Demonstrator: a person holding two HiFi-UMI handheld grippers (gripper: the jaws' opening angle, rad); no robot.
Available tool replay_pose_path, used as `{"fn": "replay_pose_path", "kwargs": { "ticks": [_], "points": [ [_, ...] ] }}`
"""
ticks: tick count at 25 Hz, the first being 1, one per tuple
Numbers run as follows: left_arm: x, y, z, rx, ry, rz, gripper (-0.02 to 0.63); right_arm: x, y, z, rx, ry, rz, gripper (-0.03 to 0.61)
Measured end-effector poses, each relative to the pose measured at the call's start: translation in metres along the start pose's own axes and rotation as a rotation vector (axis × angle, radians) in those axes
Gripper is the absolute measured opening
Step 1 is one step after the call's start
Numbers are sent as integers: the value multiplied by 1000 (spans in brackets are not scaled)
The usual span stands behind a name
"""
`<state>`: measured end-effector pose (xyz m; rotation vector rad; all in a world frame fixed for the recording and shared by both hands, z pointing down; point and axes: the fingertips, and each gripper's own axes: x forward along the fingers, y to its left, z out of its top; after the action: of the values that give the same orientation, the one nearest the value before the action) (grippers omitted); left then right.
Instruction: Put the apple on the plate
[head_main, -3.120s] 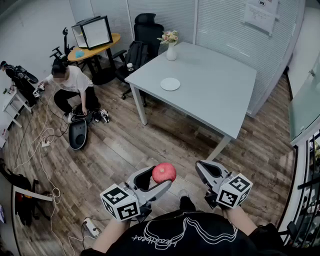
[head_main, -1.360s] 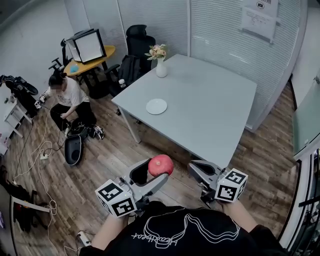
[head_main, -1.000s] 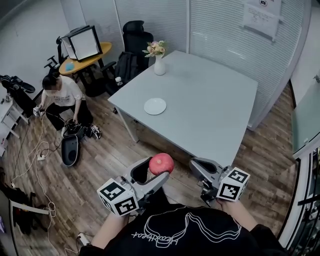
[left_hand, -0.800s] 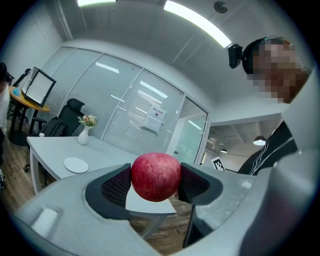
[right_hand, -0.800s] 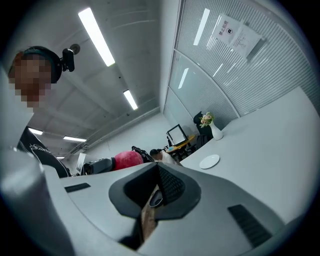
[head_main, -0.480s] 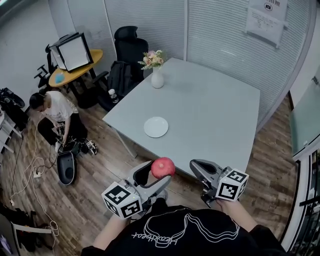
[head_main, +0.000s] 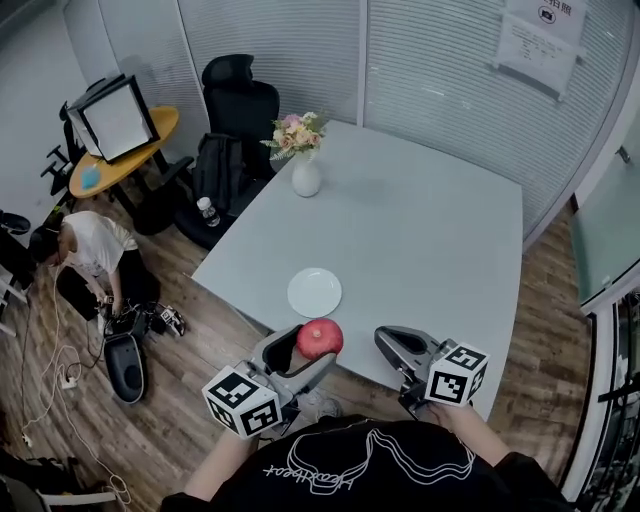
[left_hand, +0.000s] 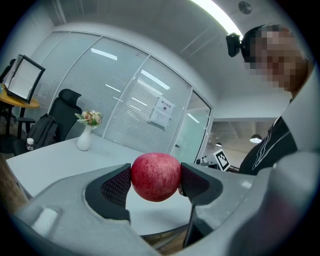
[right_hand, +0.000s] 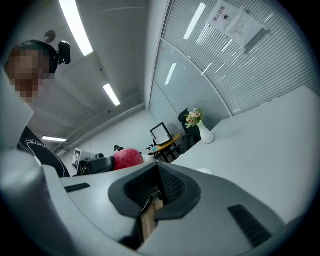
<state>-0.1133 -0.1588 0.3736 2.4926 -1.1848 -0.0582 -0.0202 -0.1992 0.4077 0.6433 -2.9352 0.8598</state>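
Since half a second ago I've closed in on the table (head_main: 430, 230): its near edge now lies right under the grippers, and the plate (head_main: 314, 292) has come up just beyond the apple (head_main: 320, 338), where before there was a clear stretch of tabletop between them.

Far left, a person (head_main: 82, 250) crouches on the wood floor (head_main: 180, 400) among cables. Behind them is a round yellow side table (head_main: 120, 160) with a framed panel (head_main: 110, 118) on it. A black office chair (head_main: 238, 100) and a dark bag (head_main: 215, 168) stand at the big table's far-left corner.

A white vase (head_main: 305, 178) stands upright on the table near that corner, with a bunch of flowers (head_main: 292, 133) in it. The plate lies flat near the near-left edge, well apart from the vase.

My left gripper (left_hand: 155, 181) holds the apple up in the air, its fingers (left_hand: 116, 186) pinching it from both sides. In the head view the apple sits at the table's near edge, just short of the plate and not touching it.

To the right, my right gripper (right_hand: 156, 189) is level with the left one, its fingers (right_hand: 170, 186) pressed together with nothing between them.
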Motion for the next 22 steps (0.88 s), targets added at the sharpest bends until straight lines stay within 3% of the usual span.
{"fn": "replay_pose_path", "kwargs": {
  "ticks": [13, 22],
  "points": [
    [38, 91, 4, -56, 63, -66, 305, 62, -51, 10, 27, 1, -97, 8],
    [67, 137, -10, -6, 119, -74, 305, 91, -78, -8, 67, 42, -123, 8]
  ]
}}
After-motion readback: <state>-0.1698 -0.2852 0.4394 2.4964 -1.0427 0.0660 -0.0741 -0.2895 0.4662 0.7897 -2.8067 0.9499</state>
